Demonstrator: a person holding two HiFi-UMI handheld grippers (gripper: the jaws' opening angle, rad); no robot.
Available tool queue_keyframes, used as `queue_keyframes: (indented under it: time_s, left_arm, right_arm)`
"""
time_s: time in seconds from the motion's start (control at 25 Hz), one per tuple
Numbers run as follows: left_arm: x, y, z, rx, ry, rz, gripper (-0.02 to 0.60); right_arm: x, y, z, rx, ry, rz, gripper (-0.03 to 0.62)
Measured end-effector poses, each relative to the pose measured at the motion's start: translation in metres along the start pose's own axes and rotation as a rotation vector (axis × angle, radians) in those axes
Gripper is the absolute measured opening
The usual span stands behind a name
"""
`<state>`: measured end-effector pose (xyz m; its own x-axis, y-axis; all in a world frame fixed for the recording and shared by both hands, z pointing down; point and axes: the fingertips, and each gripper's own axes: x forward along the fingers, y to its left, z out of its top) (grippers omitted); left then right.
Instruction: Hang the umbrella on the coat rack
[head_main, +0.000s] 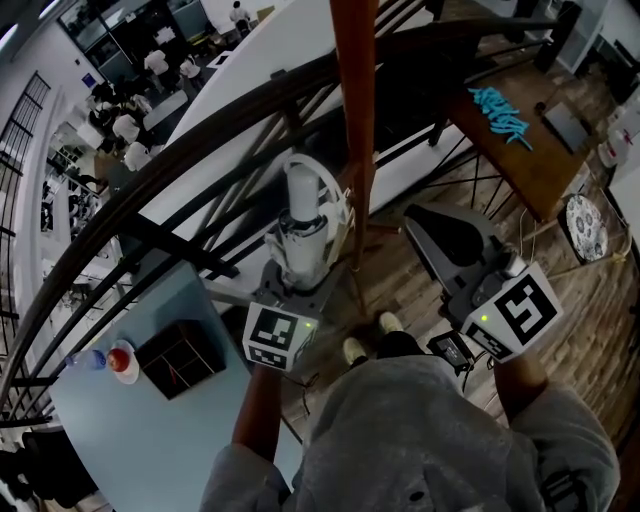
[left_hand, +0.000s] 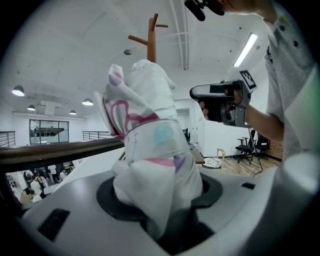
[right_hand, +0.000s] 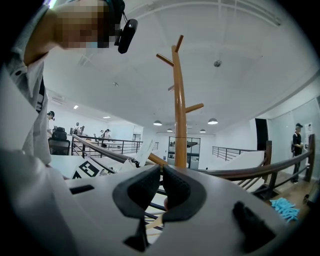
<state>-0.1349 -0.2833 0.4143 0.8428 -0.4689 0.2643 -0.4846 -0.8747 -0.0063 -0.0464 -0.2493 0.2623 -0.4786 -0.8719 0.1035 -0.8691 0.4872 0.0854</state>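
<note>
Left tool (left_hand: 162, 210) clamped on folded umbrella (left_hand: 150, 135), long axis upright. Coat rack (left_hand: 151, 42) just beyond, pegs (left_hand: 137, 39) well above. Right tool (right_hand: 161, 192) jaws together, empty.

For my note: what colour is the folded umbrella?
The umbrella is white with pink markings; clearest in left gripper view.

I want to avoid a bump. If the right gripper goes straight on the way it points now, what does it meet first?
Most likely the coat rack's wooden pole, which stands right beyond the shut right gripper. The dark railing looks farther back, though depth is unclear.
</note>
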Motion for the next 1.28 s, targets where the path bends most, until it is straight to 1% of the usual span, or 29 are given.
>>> queue_keyframes:
  time_s: [0.08, 0.2, 0.24, 0.28, 0.32, 0.48, 0.52, 0.6, 0.68, 0.84, 1.04, 1.16, 1.28]
  left_arm:
    - [-0.001, 0.002, -0.002, 0.000, 0.006, 0.006, 0.244]
    - [-0.002, 0.000, -0.003, 0.005, 0.007, 0.004, 0.244]
    - [-0.002, 0.000, -0.003, 0.007, 0.009, 0.002, 0.243]
    - [-0.002, -0.001, -0.003, 0.008, 0.009, 0.001, 0.244]
    - [-0.002, -0.001, -0.002, 0.009, 0.007, 0.001, 0.242]
    - [-0.003, 0.000, 0.006, 0.010, -0.009, 0.003, 0.244]
    - [-0.004, 0.001, 0.007, 0.011, -0.010, 0.003, 0.242]
    - [-0.006, 0.003, 0.007, 0.012, -0.012, 0.005, 0.244]
    - [-0.007, 0.006, 0.007, 0.010, -0.013, 0.008, 0.244]
    - [-0.010, 0.012, 0.001, 0.010, 0.003, 0.019, 0.244]
    - [-0.010, 0.022, -0.016, -0.003, 0.045, 0.045, 0.244]
    - [-0.005, 0.026, -0.027, 0.001, 0.085, 0.067, 0.244]
    - [-0.001, 0.028, -0.034, -0.010, 0.106, 0.078, 0.244]
  right_arm:
    - [0.003, 0.004, 0.000, 0.026, -0.012, 0.014, 0.032]
    - [0.013, 0.014, 0.003, 0.102, -0.030, 0.054, 0.036]
    - [0.018, 0.018, 0.004, 0.121, -0.035, 0.069, 0.064]
    - [0.025, 0.022, 0.005, 0.132, -0.036, 0.080, 0.119]
    - [0.033, 0.025, 0.006, 0.134, -0.036, 0.083, 0.129]
    - [0.057, 0.031, 0.004, 0.116, -0.021, 0.061, 0.127]
    - [0.060, 0.033, 0.002, 0.117, -0.015, 0.061, 0.116]
    - [0.063, 0.032, 0.001, 0.124, -0.009, 0.057, 0.062]
    - [0.065, 0.030, 0.002, 0.133, -0.010, 0.051, 0.046]
    - [0.067, 0.028, 0.003, 0.161, -0.020, 0.045, 0.040]
    - [0.070, 0.025, -0.004, 0.156, -0.013, 0.026, 0.040]
    - [0.071, 0.015, -0.008, 0.140, -0.005, -0.017, 0.040]
    - [0.072, 0.003, -0.011, 0.127, -0.003, -0.062, 0.041]
